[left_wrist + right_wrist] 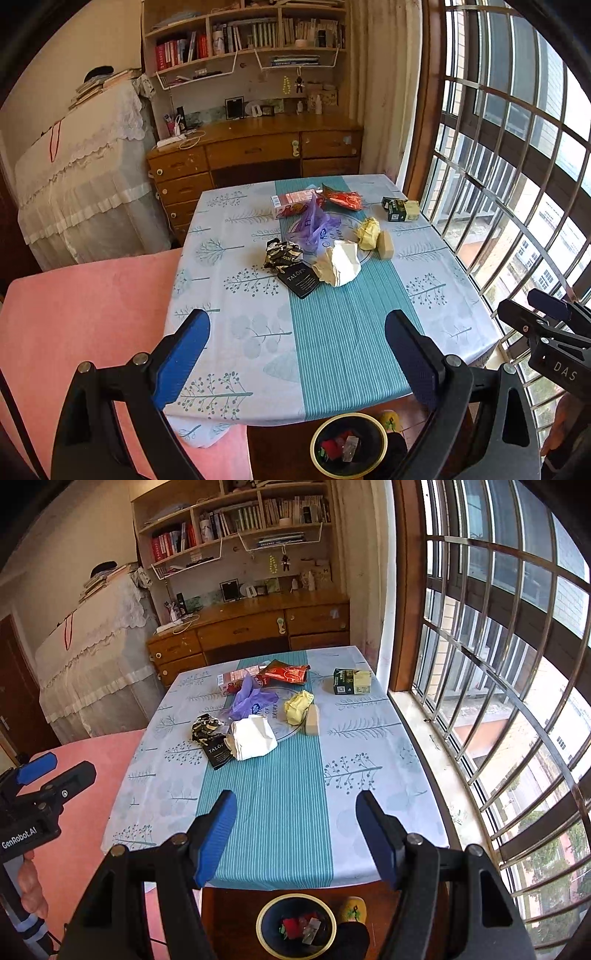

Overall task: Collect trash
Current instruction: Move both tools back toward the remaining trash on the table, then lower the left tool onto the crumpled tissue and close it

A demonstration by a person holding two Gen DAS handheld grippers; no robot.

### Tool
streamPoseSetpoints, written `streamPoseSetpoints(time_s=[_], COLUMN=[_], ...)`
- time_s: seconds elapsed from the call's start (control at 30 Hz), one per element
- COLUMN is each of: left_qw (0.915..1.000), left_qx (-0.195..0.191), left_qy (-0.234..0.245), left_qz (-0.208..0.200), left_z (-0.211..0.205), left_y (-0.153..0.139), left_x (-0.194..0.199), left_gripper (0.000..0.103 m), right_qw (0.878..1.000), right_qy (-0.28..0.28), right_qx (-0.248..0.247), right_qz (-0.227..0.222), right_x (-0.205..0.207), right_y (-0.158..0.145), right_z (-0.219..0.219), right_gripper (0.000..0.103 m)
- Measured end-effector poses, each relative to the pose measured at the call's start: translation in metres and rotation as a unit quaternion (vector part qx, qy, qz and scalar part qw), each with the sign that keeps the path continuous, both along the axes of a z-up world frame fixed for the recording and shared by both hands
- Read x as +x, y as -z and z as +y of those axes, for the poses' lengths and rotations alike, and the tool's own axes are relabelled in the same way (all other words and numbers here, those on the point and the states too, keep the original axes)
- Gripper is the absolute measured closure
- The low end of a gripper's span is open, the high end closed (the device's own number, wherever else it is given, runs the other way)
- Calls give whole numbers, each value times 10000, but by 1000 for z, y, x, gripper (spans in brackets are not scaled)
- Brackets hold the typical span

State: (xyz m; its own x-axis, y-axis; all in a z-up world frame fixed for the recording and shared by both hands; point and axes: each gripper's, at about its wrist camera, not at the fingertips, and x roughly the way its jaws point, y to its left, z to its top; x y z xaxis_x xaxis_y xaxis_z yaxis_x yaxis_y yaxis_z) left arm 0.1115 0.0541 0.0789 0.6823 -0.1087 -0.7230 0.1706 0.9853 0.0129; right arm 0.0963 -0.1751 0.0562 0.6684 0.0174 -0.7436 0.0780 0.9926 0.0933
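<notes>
Trash lies across the middle and far half of the cloth-covered table [332, 343] [273, 812]: a crumpled white paper [341, 263] [255, 738], a black card [302, 282] [218, 755], a black-and-gold wrapper [280, 253] [205, 726], a purple bag [313, 225] [251, 699], yellow paper [368, 233] [297, 707], a tan block [385, 245] [313, 720], a red packet [343, 199] [288, 672], a pink box [293, 201] and a green carton [400, 209] [351, 681]. My left gripper [297, 325] and right gripper [297, 810] are both open and empty, above the table's near edge. A bin [349, 446] [296, 925] stands on the floor below, holding some scraps.
A pink-covered surface [85, 332] adjoins the table's left side. A barred window [498, 664] runs along the right. A wooden desk [258, 147] with bookshelves stands beyond the table, next to a lace-draped cabinet [85, 177]. A yellow slipper [352, 910] rests by the bin.
</notes>
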Motion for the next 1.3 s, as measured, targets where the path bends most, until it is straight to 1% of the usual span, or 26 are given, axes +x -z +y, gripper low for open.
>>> streamPoseSetpoints(time_s=[0.13, 0.2, 0.3, 0.47, 0.6, 0.67, 0.83, 1.03, 1.13, 1.23, 1.3], left_qw=[9986, 9960, 9882, 9797, 9667, 9613, 9514, 9365, 9323, 9309, 9308], left_qx=[-86, -238, -606, -667, -815, -880, -772, -786, -900, -1085, -1210], left_qy=[-325, -463, -677, -1031, -1449, -1639, -1990, -2291, -2291, -2227, -2114], left_qz=[398, 729, 1232, 1585, 1945, 2033, 2220, 2535, 2650, 2683, 2725], left_z=[-10, -19, -35, -66, -79, -80, -85, -87, -91, -97, -104], left_y=[25, 42, 68, 107, 144, 158, 190, 220, 229, 229, 230], left_x=[45, 72, 110, 165, 203, 217, 245, 259, 264, 270, 276], left_gripper=[8, 8, 8, 8, 8, 8, 8, 11, 19, 24, 33], right_qw=[9990, 9976, 9945, 9880, 9824, 9801, 9730, 9627, 9603, 9585, 9575], right_qy=[-367, -547, -810, -1233, -1476, -1557, -1744, -2074, -2098, -2061, -2029], right_qx=[130, 154, 231, 323, 416, 426, 588, 698, 799, 920, 976], right_qz=[205, 391, 622, 872, 1066, 1157, 1395, 1592, 1658, 1739, 1800], right_x=[51, 80, 117, 172, 213, 230, 263, 289, 301, 311, 319], right_y=[21, 32, 43, 62, 80, 90, 109, 128, 135, 142, 148], right_z=[-15, -25, -41, -71, -89, -93, -96, -87, -85, -84, -83], right_gripper=[36, 36, 36, 36, 36, 36, 36, 36, 36, 36, 36])
